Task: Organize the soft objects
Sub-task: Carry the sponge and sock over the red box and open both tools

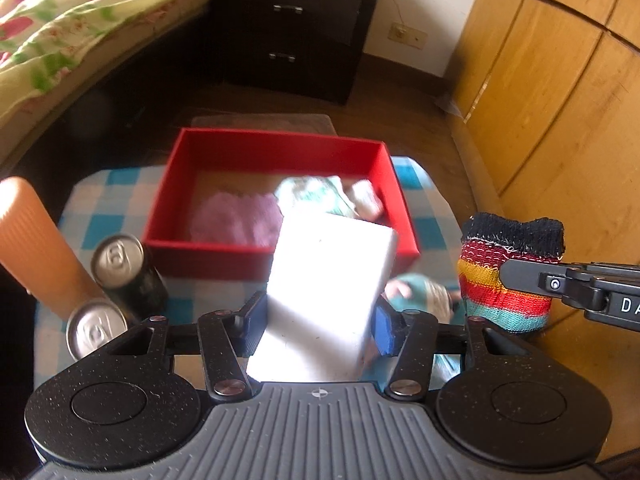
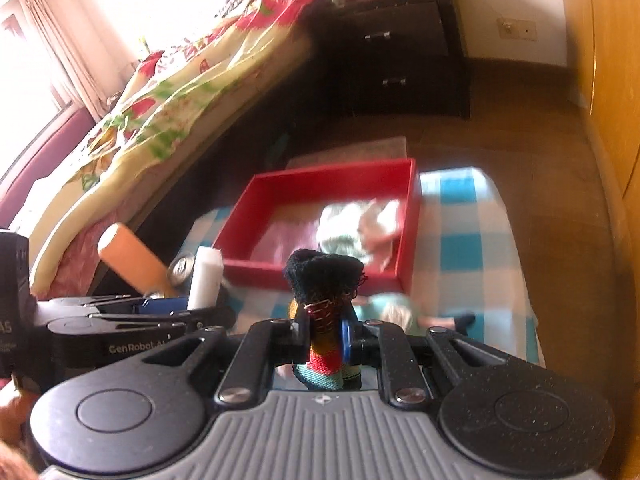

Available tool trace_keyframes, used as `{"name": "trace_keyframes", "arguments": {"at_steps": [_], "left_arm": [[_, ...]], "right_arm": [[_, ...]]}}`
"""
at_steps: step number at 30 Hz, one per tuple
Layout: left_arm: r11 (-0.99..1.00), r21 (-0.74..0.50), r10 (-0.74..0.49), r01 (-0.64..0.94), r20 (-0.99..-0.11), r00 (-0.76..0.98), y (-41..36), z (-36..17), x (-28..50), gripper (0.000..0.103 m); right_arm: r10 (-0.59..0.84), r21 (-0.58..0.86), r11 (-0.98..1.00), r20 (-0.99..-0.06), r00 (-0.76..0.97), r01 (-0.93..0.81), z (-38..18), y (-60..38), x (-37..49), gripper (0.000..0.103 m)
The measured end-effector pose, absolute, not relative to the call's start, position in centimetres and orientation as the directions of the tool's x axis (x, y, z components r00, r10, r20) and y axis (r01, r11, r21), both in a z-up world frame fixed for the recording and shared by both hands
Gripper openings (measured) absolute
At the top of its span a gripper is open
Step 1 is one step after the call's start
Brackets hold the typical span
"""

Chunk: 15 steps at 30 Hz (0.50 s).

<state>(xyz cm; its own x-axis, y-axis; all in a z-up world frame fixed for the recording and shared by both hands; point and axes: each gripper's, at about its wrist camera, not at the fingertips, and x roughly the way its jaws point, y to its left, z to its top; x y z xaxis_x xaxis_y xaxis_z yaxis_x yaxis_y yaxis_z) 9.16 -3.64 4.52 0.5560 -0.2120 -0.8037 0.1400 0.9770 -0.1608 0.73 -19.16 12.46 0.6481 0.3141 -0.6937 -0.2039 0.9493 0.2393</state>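
Left gripper (image 1: 320,320) half-open, blue pads pressed on a white foam block (image 1: 328,288), held above the near wall of the red open box (image 1: 208,256). Right gripper (image 2: 326,338) pinched tight on a striped knit sock with black cuff (image 2: 324,276), raised beside the box, over checked cloth (image 2: 472,248)

Ahead of your left fingers (image 1: 384,324) the red box (image 1: 208,160) stands open-topped, its left half floor bare beyond the purple cloth (image 1: 236,222). Left of those fingers two cans (image 1: 118,258) and an orange cylinder (image 1: 32,240) crowd the table (image 1: 424,216). Right of the box, checkered table lies free.
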Motion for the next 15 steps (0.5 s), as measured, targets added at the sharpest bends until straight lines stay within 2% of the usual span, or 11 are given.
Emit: {"name": "trace_keyframes", "arguments": {"at_steps": [15], "left_arm": [[0.989, -0.113, -0.15, 0.1, -0.797, 0.585, -3.2, 4.2, 15.1, 0.054]], "right_arm": [[0.283, 0.232, 0.958, -0.694, 0.663, -0.166, 12.3, -18.4, 7.4, 0.0]]}}
